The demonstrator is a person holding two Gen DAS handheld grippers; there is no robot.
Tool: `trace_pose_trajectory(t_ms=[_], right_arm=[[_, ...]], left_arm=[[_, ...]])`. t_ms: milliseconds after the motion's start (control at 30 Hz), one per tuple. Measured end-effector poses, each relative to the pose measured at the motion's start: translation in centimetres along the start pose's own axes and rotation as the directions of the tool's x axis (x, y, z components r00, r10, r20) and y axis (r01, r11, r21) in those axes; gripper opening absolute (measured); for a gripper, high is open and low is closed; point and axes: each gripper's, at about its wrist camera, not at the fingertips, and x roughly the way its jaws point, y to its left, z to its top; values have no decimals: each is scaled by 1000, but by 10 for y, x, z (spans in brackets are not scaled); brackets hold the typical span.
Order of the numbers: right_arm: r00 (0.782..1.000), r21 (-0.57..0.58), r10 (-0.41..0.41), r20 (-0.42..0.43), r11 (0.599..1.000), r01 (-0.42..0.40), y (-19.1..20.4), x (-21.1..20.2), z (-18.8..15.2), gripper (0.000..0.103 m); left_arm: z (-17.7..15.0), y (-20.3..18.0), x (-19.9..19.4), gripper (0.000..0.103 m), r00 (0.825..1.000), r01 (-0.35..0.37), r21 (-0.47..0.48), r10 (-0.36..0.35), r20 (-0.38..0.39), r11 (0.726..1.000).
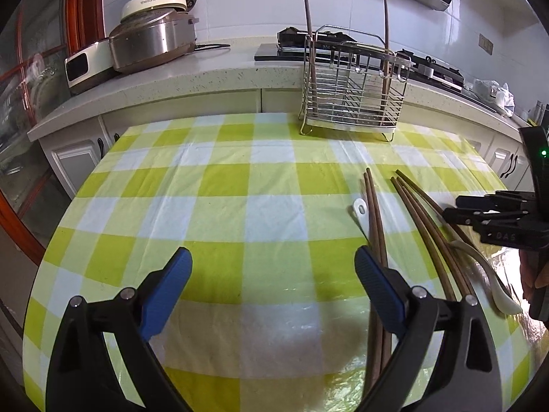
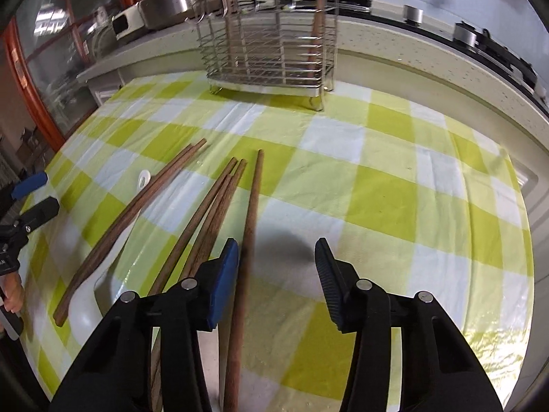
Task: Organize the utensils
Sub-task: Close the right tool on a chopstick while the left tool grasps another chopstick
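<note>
Several brown wooden chopsticks lie on the green-checked tablecloth [image 1: 240,206]: a pair [image 1: 374,216] and a bundle [image 1: 425,219] in the left wrist view. A white spoon [image 1: 360,207] lies under the pair, another white spoon [image 1: 494,281] beside the bundle. A wire utensil rack [image 1: 353,86] at the table's far edge holds two upright chopsticks [image 1: 308,34]. My left gripper [image 1: 274,264] is open and empty, its right finger beside the pair. My right gripper [image 2: 278,257] is open over a single chopstick [image 2: 248,226], with the bundle [image 2: 212,206] just left of it. The rack [image 2: 271,44] stands ahead.
A countertop [image 1: 171,79] behind the table carries a rice cooker [image 1: 151,37] and a stove [image 1: 429,68]. White cabinets stand below it. A glass door with a red frame is at the left. The right gripper also shows in the left wrist view [image 1: 480,216].
</note>
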Motion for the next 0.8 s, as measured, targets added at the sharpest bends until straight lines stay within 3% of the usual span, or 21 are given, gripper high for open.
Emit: trace_pose_trajectory(t_ms=[100,267,367,533,800], right_arm=[[1000,-61,-26,8,998,26,11,2,0,38],[999,-80,-31,15,996,32,13,1,-2,10],[999,-68,-30,22,997,31,7,-3,-7,9],[999,-12,-26,42,1000,26,-9,-14,-21,9],[997,49,-25,68,999,22,-32,-28,-35,9]], left_arm=[[1,-4,3,93,1000,6,8,-6,-7,1000],[4,-14,9,93,999,42,22,-41,-27,999],[7,-24,14,89,997,69,34,-67,-37,997],[13,-40,28,66,992,105,60,-100,-73,993],[23,-69,54,50,985,114,115,-98,-141,987]])
